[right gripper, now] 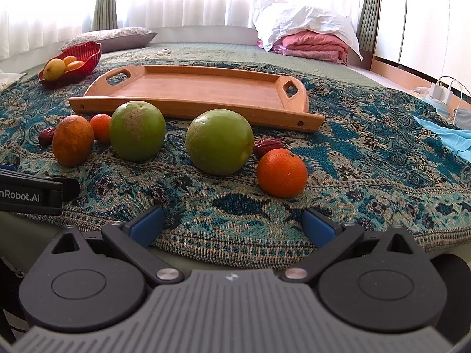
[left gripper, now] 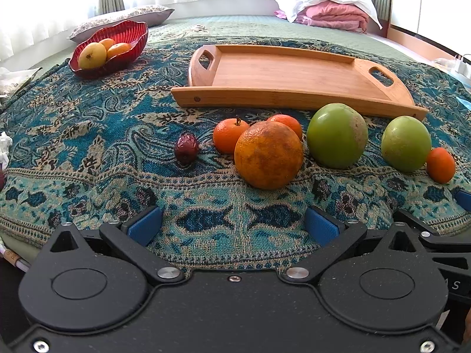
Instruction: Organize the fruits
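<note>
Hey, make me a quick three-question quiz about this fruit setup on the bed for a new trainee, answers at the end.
1. True or false: the wooden tray already holds fruit.
2. How many green fruits lie on the patterned cloth?
3. Which container holds fruit now: A) red bowl B) wooden tray C) neither?

Key: 1. False, it is bare. 2. Two: one beside the large orange, one beside a small orange. 3. A.
</note>
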`<action>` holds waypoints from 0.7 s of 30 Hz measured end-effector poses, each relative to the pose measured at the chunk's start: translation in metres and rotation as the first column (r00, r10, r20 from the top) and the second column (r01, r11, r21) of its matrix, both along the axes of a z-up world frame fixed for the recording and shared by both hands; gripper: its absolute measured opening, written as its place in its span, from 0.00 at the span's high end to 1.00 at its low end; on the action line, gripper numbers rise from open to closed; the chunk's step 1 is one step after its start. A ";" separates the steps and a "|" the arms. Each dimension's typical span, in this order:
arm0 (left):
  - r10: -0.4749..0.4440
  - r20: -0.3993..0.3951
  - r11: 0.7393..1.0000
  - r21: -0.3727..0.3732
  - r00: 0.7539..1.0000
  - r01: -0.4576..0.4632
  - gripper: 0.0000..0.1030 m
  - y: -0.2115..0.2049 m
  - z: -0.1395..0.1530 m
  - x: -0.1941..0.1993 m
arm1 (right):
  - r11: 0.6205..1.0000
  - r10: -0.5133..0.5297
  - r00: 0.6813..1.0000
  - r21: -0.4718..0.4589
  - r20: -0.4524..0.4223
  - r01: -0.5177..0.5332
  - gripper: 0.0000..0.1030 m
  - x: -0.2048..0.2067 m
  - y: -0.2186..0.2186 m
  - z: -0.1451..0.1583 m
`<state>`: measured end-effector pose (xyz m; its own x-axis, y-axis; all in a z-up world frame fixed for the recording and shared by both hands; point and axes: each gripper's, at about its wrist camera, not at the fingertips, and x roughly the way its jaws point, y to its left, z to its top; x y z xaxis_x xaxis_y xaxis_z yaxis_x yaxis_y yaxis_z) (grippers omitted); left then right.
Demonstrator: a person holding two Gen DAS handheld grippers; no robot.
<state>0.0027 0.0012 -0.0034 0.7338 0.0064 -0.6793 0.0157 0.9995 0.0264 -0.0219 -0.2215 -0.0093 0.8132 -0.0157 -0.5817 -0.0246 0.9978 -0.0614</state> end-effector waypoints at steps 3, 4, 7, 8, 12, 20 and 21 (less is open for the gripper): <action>0.007 0.007 1.000 -0.006 1.000 -0.007 0.00 -0.005 0.008 -0.008 | 1.000 0.000 1.000 0.005 0.006 0.000 0.00 0.001 -0.001 -0.001; 0.009 0.009 1.000 -0.006 1.000 -0.008 0.00 -0.005 0.007 -0.009 | 1.000 0.000 1.000 0.006 0.011 0.000 0.00 -0.001 -0.001 -0.002; 0.006 0.030 1.000 -0.001 1.000 -0.006 0.00 -0.006 0.005 -0.011 | 1.000 0.000 1.000 0.010 0.021 0.000 0.00 -0.001 -0.002 -0.003; 0.008 0.046 1.000 -0.004 0.999 -0.008 0.00 -0.005 0.004 -0.012 | 1.000 -0.001 1.000 0.015 0.024 0.001 0.00 -0.001 -0.002 -0.003; -0.002 0.088 1.000 0.000 0.996 0.002 0.00 -0.004 0.001 -0.018 | 1.000 0.008 0.999 0.022 0.036 -0.008 0.00 -0.003 -0.004 -0.001; -0.024 0.133 0.999 -0.045 0.991 0.030 0.00 0.001 0.015 -0.012 | 0.989 0.024 0.997 0.142 0.077 -0.034 0.01 -0.004 -0.028 0.013; -0.033 0.148 0.998 -0.043 0.988 0.040 0.00 -0.002 0.018 -0.012 | 0.989 0.017 0.996 0.144 0.086 -0.029 0.01 -0.003 -0.030 0.016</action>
